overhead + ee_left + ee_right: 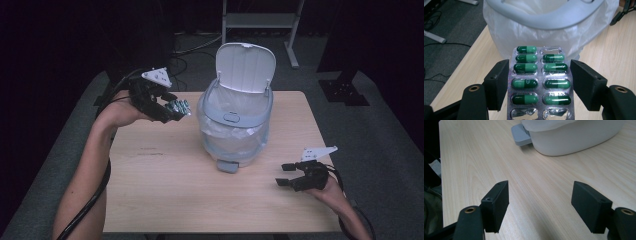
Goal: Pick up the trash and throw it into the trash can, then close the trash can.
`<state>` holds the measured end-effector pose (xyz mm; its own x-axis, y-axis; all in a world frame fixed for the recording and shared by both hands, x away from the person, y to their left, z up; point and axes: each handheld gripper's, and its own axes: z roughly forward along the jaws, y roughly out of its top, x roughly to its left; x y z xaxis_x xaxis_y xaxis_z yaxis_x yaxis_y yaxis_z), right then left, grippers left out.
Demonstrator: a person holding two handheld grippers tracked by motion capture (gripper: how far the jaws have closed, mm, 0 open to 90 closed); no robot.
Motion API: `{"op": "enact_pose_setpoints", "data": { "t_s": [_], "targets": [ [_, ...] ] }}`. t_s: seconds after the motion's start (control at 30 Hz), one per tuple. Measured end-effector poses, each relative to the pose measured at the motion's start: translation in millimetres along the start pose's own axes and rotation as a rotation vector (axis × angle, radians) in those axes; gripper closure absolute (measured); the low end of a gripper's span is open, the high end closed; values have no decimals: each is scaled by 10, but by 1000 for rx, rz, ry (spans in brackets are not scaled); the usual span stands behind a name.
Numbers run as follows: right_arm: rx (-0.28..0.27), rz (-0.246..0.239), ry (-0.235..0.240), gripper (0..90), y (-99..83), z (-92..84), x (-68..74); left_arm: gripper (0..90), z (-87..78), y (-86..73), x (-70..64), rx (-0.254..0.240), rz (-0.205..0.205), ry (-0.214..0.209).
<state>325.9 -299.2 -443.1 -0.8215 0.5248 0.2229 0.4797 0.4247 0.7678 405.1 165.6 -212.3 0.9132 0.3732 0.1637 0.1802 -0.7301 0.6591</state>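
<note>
On the wooden worktop (165,190) a white pedal bin (235,127) is standing near the middle, its lid (245,67) tipped up and a clear plastic liner (220,132) bulging over its sides; its grey rim (544,18) is sitting directly ahead of the left tool (176,111), just beside it. That tool is gripping a blister pack (540,80) of green capsules by both edges (two lower pockets look crushed). Well apart, the right tool (286,174) is hovering low near the worktop's edge, jaws spread wide with nothing between them, facing the grey pedal (520,134).
</note>
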Motion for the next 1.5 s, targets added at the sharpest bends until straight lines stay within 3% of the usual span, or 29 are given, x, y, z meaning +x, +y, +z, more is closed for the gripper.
{"op": "enact_pose_setpoints", "data": {
  "t_s": [0.53,1.03,1.5],
  "targets": [
    [-8,18,1,292,-50,-28,-64,333,1,489,71,-4,59,-18],
    [-7,18,-2,292,-60,-17,-49,333,131,852,119,3,99,-42],
    [-17,27,-11,292,-80,-62,-53,333,366,1219,114,-12,150,-85]
  ]
}}
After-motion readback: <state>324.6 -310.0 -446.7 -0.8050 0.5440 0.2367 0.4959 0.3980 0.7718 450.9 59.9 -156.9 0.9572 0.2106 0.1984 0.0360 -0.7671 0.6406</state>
